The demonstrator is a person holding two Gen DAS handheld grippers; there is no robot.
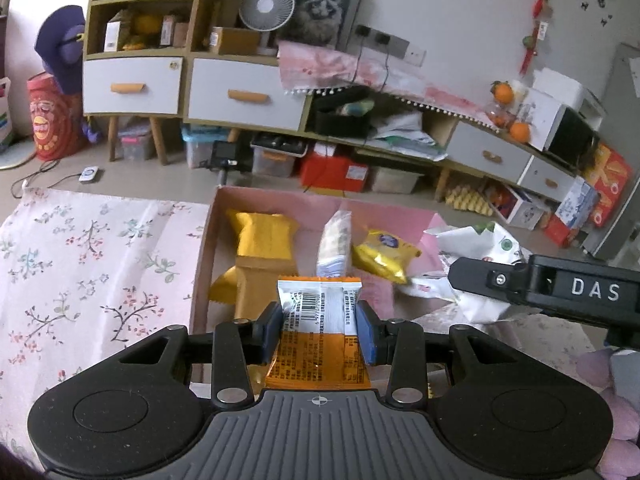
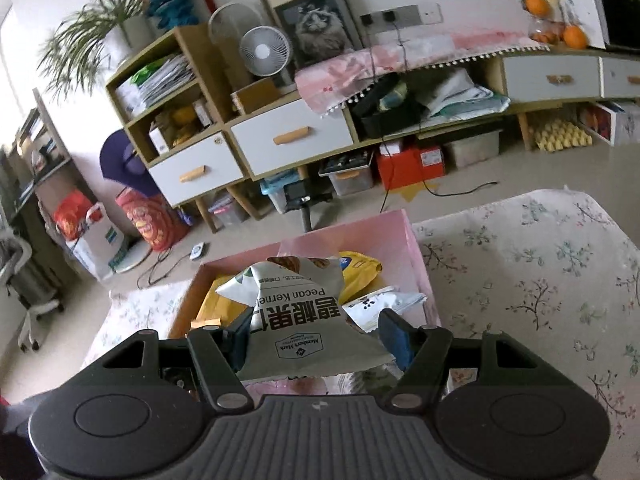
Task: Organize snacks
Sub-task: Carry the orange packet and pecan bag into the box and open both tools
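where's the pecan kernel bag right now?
The pecan kernel bag is clamped in the right gripper, held over the near end of the pink box. In the left wrist view it shows at the right, beside the yellow chip packet.

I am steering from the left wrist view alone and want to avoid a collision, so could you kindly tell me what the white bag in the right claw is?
Observer: Its print reads pecan kernels; the right claw grips it crumpled.
Operator: Is it over the pink box?
Observer: Yes, just above the pink box, near its front.
Operator: Anything under it that I cannot see?
Observer: A white paw-print packet lies in the box beside it.
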